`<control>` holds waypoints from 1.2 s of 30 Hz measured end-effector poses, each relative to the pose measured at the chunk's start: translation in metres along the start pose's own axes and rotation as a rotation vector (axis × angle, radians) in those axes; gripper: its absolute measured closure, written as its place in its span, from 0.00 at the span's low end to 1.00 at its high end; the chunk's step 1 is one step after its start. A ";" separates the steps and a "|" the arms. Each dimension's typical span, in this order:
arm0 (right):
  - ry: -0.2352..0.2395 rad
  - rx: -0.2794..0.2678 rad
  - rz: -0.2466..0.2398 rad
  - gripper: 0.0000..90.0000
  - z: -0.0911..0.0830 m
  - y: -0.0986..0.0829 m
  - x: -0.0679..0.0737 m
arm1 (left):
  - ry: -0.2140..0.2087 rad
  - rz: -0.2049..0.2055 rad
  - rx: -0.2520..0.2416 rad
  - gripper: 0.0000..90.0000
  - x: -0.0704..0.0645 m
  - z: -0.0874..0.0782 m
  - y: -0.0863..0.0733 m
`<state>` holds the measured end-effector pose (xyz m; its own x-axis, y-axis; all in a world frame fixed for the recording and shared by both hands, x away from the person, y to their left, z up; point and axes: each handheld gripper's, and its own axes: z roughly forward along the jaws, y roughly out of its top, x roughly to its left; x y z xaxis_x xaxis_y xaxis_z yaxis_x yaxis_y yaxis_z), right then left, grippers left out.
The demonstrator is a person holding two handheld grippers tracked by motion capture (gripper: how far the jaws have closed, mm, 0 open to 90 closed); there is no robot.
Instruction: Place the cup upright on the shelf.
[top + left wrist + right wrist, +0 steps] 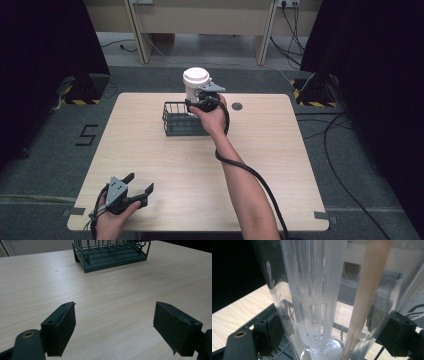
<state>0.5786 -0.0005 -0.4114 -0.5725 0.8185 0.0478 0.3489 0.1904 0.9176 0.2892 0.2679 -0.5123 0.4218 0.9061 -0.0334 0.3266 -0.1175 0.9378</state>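
pale wood-grain desk [280,165] on grey carpet, dark curtains to both sides, wall sockets and trailing cables at the back. bare across most of its top, apart from a dark wire basket [176,119] toward the far middle and a small dark round mark [237,106] just right of it.

right gripper [199,102] reached out over the basket's far right corner, clamped on a clear plastic pitcher [195,86] with a white lid. seen up close in the right gripper view: both jaws pressed against the transparent wall of the pitcher [317,290], one on each side, low on the body. held upright, probably so the tall body stays steady and nothing inside tips; gripped low, likely to leave the lid clear. whether its base rests on the basket floor or hangs just above is hard to tell, though basket wires show beneath it.

inside the pitcher: a slotted, frosted white core [313,297] running down the centre, and a pale beige strip [368,295] beside it, its nature unclear. no liquid discernible. basket [110,253] otherwise looks empty in the left gripper view.

left gripper [136,194] parked low at the near left corner of the desk, well apart from the basket, jaws spread wide with nothing between them, seemingly kept out of the way while the right hand works.
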 end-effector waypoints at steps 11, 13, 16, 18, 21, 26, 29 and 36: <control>-0.011 0.043 -0.004 0.21 0.010 -0.009 0.000 | -0.004 -0.001 0.000 0.20 0.000 0.000 0.000; -0.016 0.057 -0.001 0.21 0.011 -0.011 0.000 | -0.005 -0.001 0.000 0.20 0.000 0.000 0.000; -0.014 0.081 -0.007 0.20 0.014 -0.014 0.000 | -0.004 0.001 0.000 0.20 0.000 0.000 0.000; -0.016 0.090 -0.009 0.20 0.015 -0.015 0.001 | -0.004 0.000 0.000 0.20 -0.001 0.000 0.000; -0.018 0.095 -0.010 0.20 0.016 -0.017 0.000 | -0.004 0.000 -0.001 0.20 -0.001 0.000 0.000; -0.022 0.104 -0.003 0.20 0.018 -0.020 0.000 | -0.005 0.000 0.000 0.20 -0.001 0.000 0.000; -0.029 0.112 -0.001 0.20 0.019 -0.022 0.000 | -0.005 0.000 0.000 0.20 -0.001 0.000 0.000; -0.032 0.121 0.001 0.20 0.020 -0.023 0.000 | -0.005 0.002 0.000 0.20 -0.001 0.000 0.000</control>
<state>0.5851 0.0063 -0.4402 -0.5488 0.8352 0.0344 0.4379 0.2522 0.8629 0.2892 0.2670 -0.5121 0.4267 0.9037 -0.0336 0.3258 -0.1190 0.9379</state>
